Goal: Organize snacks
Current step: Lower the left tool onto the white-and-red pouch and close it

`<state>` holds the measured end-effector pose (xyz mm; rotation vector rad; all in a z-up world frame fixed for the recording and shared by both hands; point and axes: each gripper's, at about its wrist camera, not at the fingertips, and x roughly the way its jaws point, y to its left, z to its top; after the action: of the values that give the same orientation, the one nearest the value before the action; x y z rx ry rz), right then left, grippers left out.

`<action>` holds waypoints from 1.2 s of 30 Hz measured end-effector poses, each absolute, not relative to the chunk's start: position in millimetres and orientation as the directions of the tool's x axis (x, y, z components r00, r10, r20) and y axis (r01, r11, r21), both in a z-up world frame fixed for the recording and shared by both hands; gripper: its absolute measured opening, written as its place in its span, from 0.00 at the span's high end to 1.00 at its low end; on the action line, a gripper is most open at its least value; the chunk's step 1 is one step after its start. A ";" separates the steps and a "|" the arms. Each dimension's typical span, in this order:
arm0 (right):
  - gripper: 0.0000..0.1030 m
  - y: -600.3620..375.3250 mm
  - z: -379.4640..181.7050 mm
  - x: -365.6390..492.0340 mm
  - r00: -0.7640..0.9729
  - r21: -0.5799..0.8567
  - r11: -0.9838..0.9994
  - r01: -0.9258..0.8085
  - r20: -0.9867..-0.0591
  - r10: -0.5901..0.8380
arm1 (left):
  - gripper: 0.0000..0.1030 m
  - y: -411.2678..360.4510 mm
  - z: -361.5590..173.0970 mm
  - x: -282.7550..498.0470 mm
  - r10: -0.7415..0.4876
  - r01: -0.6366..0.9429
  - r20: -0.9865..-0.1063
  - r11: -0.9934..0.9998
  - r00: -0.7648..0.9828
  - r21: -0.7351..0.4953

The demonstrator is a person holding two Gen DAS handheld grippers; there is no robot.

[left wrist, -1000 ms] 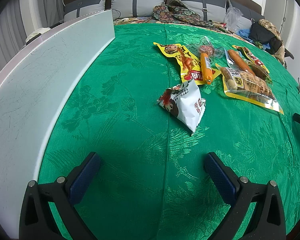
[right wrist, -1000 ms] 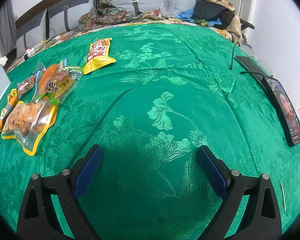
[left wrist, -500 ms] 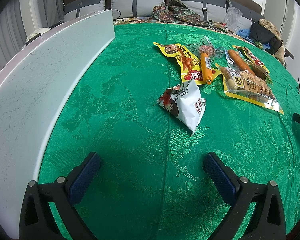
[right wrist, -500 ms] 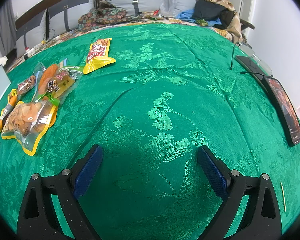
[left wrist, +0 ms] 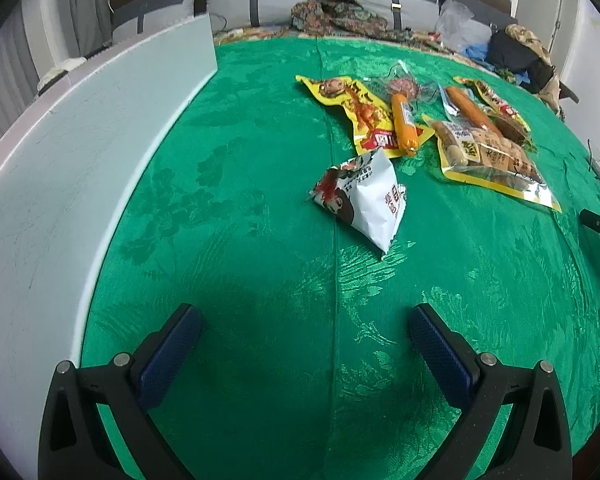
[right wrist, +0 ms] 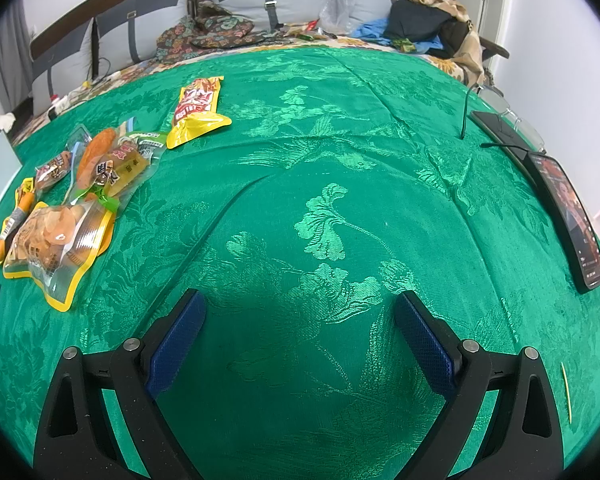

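Note:
Snack packets lie on a green patterned cloth [left wrist: 240, 208]. A white puffed packet [left wrist: 364, 196] sits ahead of my left gripper [left wrist: 304, 332], which is open and holds nothing. Beyond it are a yellow packet [left wrist: 360, 112], an orange sausage [left wrist: 404, 122] and a clear yellow-edged bag of biscuits [left wrist: 492, 160]. My right gripper [right wrist: 300, 316] is open over bare cloth, with the same clear yellow-edged bag [right wrist: 56, 244], an orange-filled packet [right wrist: 112, 164] and a yellow packet [right wrist: 198, 112] off to its left.
A long white box wall [left wrist: 80, 152] runs along the left of the left wrist view. A phone [right wrist: 568, 216], cables and glasses [right wrist: 508, 116] lie at the right edge. A toothpick [right wrist: 566, 392] lies near the front right. Cushions and clothes line the back.

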<state>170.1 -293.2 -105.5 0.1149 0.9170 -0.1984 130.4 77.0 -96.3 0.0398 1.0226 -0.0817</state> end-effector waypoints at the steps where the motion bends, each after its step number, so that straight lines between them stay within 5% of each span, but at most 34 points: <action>1: 0.05 -294.2 -105.8 169.8 0.592 0.014 0.976 0.219 -0.797 -0.121 | 0.00 76.5 -96.0 132.1 -0.047 0.085 -0.862 0.996 0.504 -0.005; 11: 0.05 -293.7 -105.8 169.9 0.592 0.014 0.976 0.219 -0.797 -0.121 | 0.00 91.9 -67.0 142.8 -0.176 0.083 -0.887 0.984 0.427 -0.155; 19: 0.05 -293.6 -105.8 169.9 0.592 0.015 0.976 0.219 -0.797 -0.121 | 0.00 39.4 -59.8 188.2 -0.075 0.120 -0.868 0.993 0.490 -0.017; 36: 0.05 -293.2 -105.5 169.9 0.592 0.015 0.976 0.219 -0.797 -0.121 | 0.00 53.4 -98.9 205.4 -0.041 0.073 -0.869 0.997 0.493 -0.006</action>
<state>169.9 -293.2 -105.5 0.1157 0.9169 -0.1983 205.4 53.4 -98.9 0.0334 1.0526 -0.0693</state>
